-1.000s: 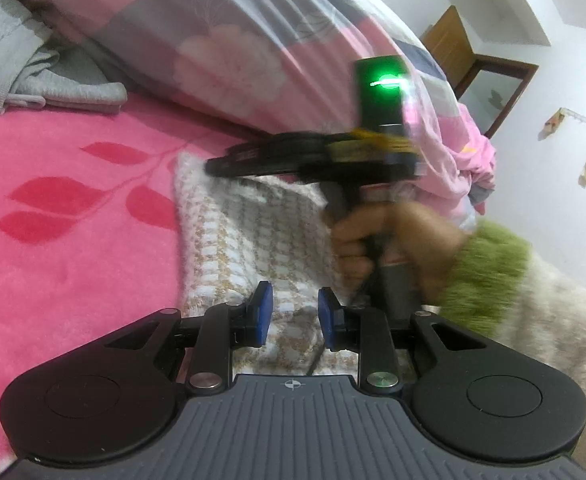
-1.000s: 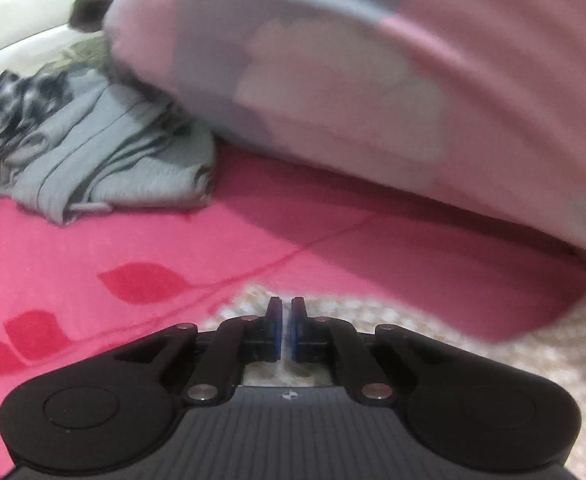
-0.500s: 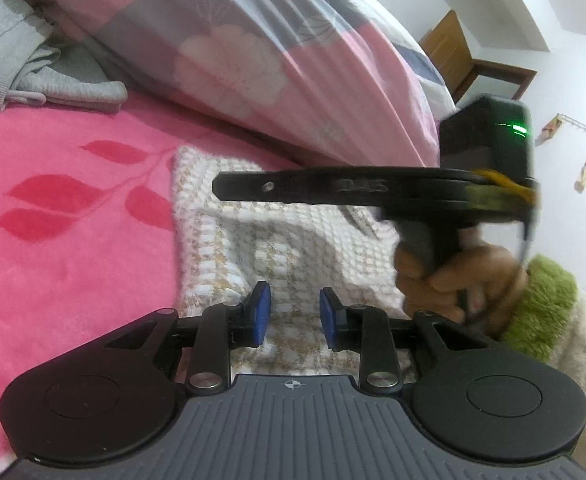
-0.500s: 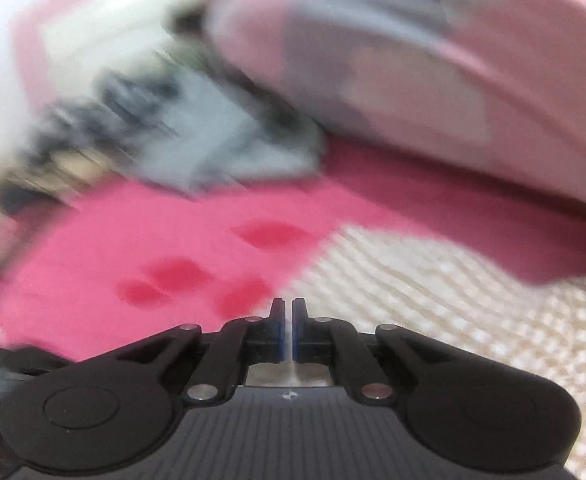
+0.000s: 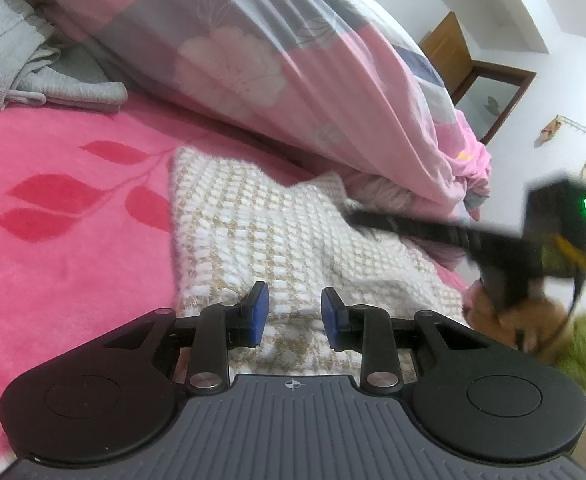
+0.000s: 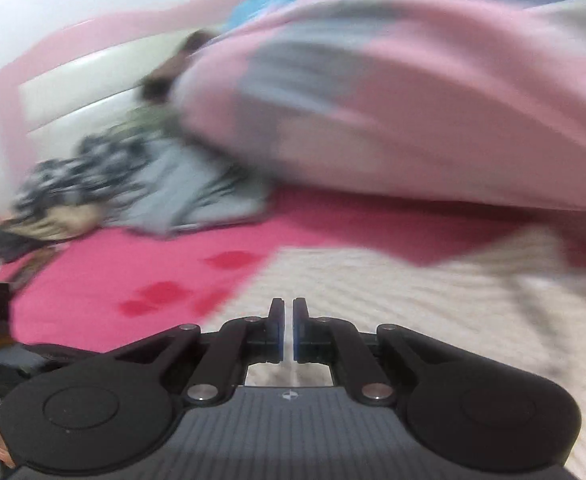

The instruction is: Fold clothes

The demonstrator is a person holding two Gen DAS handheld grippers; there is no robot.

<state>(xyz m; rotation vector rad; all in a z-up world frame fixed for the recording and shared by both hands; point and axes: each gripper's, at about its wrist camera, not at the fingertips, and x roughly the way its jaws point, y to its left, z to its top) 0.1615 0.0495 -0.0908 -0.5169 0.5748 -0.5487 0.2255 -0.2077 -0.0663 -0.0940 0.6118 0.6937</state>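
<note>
Left tool (image 5: pixel 291 314): its 2 blue pads stand apart, nothing pinched between them, poised above the near edge of the cream-and-tan knit garment (image 5: pixel 253 232). Garment: lies flat on the pink bed cover (image 5: pixel 61 200), its far edge close to the pink-and-grey floral duvet (image 5: pixel 253 52) heaped along the back of the bed. Right tool (image 6: pixel 288 330): clenched, its 2 pads almost touching with nothing between them, over the same garment (image 6: pixel 413 300); this view is motion-blurred. From the left view the right tool's (image 5: pixel 353 216) fingers reach over the garment's right part, gripped by a hand (image 5: pixel 509 320) in a green cuff (image 5: pixel 585 344). Grey clothing (image 5: pixel 25 60) sits at the bed's far left.
</note>
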